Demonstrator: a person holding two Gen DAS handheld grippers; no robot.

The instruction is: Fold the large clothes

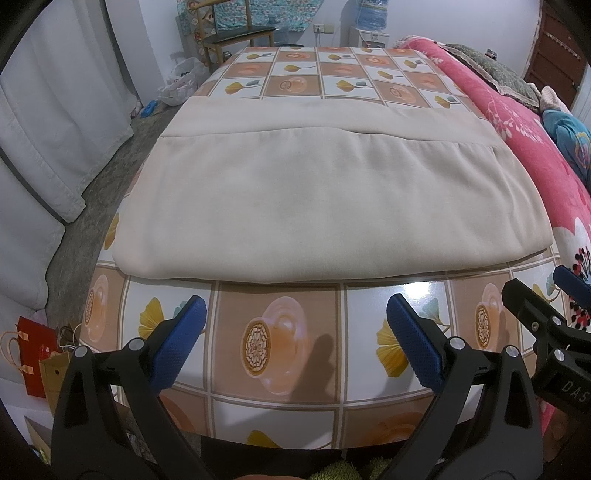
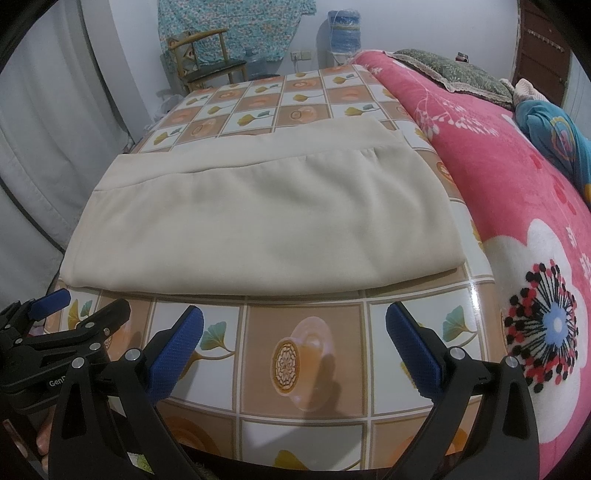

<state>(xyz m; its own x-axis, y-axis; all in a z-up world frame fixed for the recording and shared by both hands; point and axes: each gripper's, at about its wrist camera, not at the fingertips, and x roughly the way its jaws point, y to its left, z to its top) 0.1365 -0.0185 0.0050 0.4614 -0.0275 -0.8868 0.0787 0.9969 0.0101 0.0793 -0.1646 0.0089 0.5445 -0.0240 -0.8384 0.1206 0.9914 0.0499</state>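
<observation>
A large beige garment (image 1: pixel 325 195) (image 2: pixel 258 221) lies folded flat on the table with a tiled flower-pattern cover (image 1: pixel 277 339) (image 2: pixel 306 350). Its near folded edge runs across the table, and a lower layer sticks out at the far side. My left gripper (image 1: pixel 295 314) is open over the table's near edge, short of the garment, with nothing between its blue pads (image 1: pixel 181 343). My right gripper (image 2: pixel 295 321) is open likewise, just to the right of the left one, which shows at the left edge (image 2: pixel 55 325) of its view.
A bed with a pink flowered blanket (image 2: pixel 517 184) adjoins the table's right side. White curtains (image 1: pixel 55 110) hang on the left. A wooden chair (image 1: pixel 229 33) and a water dispenser (image 2: pixel 343 33) stand at the far wall. Paper bags (image 1: pixel 37 354) sit on the floor at left.
</observation>
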